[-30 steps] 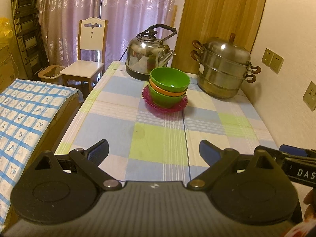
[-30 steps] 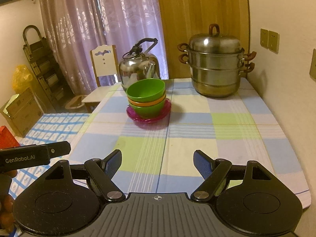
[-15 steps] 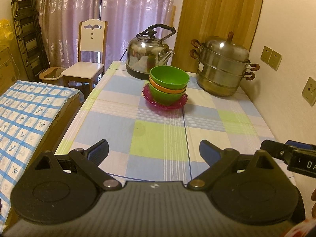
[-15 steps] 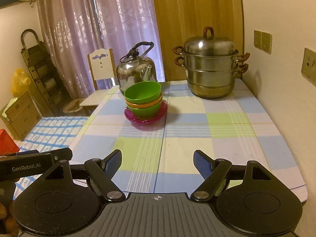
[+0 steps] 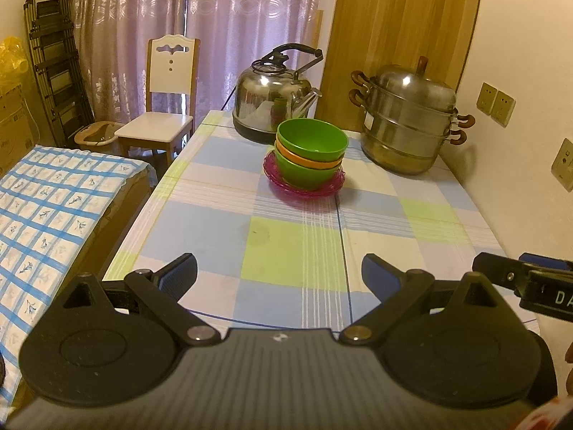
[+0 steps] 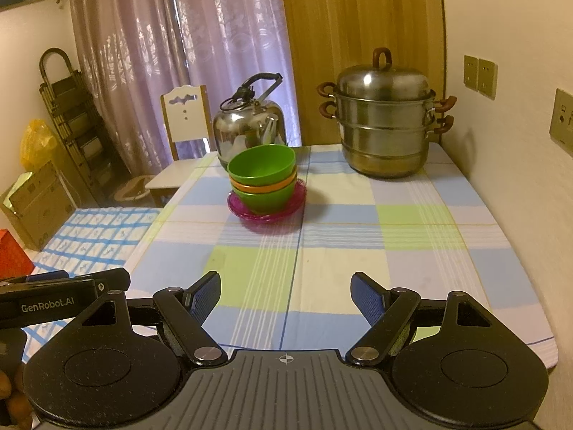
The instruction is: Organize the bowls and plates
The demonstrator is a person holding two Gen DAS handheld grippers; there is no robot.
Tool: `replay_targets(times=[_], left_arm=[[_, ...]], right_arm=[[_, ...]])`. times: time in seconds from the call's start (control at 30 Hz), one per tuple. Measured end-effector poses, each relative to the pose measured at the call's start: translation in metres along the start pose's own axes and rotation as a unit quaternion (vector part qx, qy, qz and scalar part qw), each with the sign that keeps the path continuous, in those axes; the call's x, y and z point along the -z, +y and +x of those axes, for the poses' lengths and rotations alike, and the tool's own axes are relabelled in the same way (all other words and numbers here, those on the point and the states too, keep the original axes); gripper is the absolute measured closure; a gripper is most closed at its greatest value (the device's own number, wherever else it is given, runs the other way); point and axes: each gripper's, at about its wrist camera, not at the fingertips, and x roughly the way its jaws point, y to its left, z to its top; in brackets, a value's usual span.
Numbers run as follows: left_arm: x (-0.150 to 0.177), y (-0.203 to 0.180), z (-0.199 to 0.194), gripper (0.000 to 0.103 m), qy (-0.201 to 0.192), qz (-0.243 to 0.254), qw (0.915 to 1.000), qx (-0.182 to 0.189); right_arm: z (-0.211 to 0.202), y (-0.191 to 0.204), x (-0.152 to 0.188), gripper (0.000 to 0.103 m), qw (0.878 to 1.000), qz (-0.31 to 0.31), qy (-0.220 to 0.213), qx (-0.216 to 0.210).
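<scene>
A stack of bowls (image 5: 311, 154) (image 6: 263, 179), green on top, orange in the middle, green below, stands on a magenta plate (image 5: 283, 188) (image 6: 240, 209) at the far middle of the checked table. My left gripper (image 5: 279, 276) is open and empty above the table's near edge. My right gripper (image 6: 285, 294) is open and empty, also at the near edge, well short of the stack. Each gripper shows at the edge of the other's view.
A steel kettle (image 5: 274, 95) (image 6: 250, 125) stands just behind the stack. A steel steamer pot (image 5: 406, 125) (image 6: 383, 122) stands at the far right by the wall. A white chair (image 5: 163, 107) and a blue-checked bed (image 5: 46, 193) lie to the left.
Both grippers have drawn back from the stack towards the table's near edge. The bowls look smaller and farther away. Jaws stay open.
</scene>
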Motion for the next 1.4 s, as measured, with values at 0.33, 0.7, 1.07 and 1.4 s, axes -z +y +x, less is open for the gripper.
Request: replay_targets(times=[0.33,0.7,1.07,1.4], left_arm=[[0.0003,0.0000,0.0008,0.005,0.000,0.000,1.0000,0.001],[-0.0012,-0.0034,0.0030,0.005,0.001,0.001,1.0000,0.002],[-0.0026,-0.0043,0.0036,0.005,0.000,0.003,1.0000,0.004],[-0.0025,-0.0046,0.0039,0.005,0.000,0.002,1.0000,0.003]], right_arm=[[0.0006,-0.0022,-0.0001,0.024,1.000,0.003,-0.001,0.002],[0.0008,-0.0022,-0.0001,0.024,1.000,0.004,-0.001,0.002],[0.0004,-0.0021,-0.0005,0.024,1.000,0.003,-0.002,0.002],[0.0005,-0.0024,-0.0006,0.024,1.000,0.004,-0.001,0.002]])
